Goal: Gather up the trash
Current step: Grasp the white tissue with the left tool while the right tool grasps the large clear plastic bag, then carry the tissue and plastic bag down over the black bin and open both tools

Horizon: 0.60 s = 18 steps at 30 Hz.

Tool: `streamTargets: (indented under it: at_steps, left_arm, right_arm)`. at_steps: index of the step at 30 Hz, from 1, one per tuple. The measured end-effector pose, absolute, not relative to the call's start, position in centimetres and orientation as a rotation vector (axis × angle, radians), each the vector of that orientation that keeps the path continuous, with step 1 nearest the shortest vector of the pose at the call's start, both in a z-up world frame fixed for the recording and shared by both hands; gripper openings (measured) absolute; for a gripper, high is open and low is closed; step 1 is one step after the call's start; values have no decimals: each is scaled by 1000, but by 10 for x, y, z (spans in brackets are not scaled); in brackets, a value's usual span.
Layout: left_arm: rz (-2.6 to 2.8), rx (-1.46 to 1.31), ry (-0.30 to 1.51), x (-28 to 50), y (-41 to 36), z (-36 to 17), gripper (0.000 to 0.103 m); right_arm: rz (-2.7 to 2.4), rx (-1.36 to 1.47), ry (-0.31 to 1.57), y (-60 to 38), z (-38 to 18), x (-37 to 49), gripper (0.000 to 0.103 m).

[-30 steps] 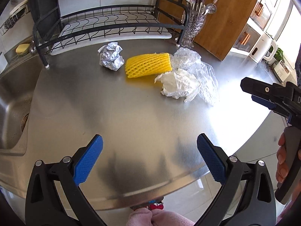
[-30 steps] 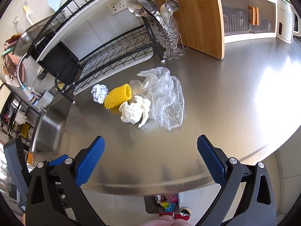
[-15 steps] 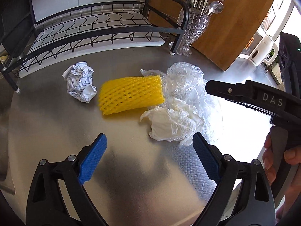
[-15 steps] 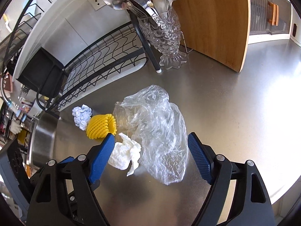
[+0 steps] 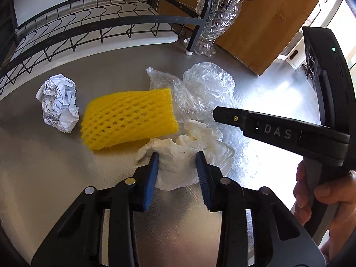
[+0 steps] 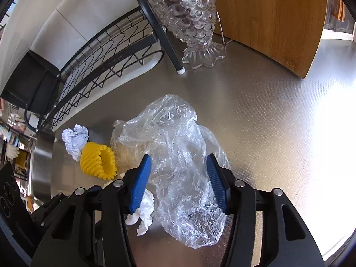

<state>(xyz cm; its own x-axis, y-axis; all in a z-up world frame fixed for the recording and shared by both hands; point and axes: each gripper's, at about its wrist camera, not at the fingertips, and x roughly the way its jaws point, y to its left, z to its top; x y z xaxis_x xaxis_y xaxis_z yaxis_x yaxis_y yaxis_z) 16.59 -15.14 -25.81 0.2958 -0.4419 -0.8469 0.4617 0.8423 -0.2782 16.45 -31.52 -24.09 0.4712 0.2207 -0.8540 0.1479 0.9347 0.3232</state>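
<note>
On the steel counter [image 5: 66, 178] lies a pile of trash: a crumpled paper ball [image 5: 59, 106], a yellow foam net [image 5: 129, 118], a white tissue [image 5: 178, 169] and a clear plastic bag [image 6: 178, 138]. My left gripper [image 5: 177, 156] is down over the tissue with its jaws closing, and both blue pads touch the wad between them. My right gripper [image 6: 178, 158] straddles the plastic bag, jaws closing, its pads sunk into the film. In the left wrist view the right gripper [image 5: 224, 113] reaches in from the right over the plastic bag [image 5: 207, 84].
A black wire dish rack [image 5: 89, 22] stands behind the trash. A glass fish-shaped cutlery holder [image 5: 213, 22] and a wooden cutting board [image 5: 267, 22] stand at the back right. The sink [image 6: 41, 166] lies to the left. A hand [image 5: 316, 195] holds the right gripper's handle.
Both grippers have come forward and down onto the pile. Their jaws went from wide open to narrow, the left around the tissue and the right around the plastic bag.
</note>
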Motion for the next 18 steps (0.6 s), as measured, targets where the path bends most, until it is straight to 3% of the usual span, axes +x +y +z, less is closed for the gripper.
streamTargets:
  at_steps: [3, 5, 18]
  left_arm:
    - [-617, 35, 1111, 161, -153, -254, 14]
    - [-617, 35, 1105, 158, -151, -251, 10]
    - [-567, 8, 1022, 112, -113, -211, 8]
  right_arm:
    - [46, 327, 1088, -310, -244, 160, 13]
    - [49, 322, 1091, -309, -244, 155, 8]
    - [41, 289, 1029, -311, -212, 99, 6]
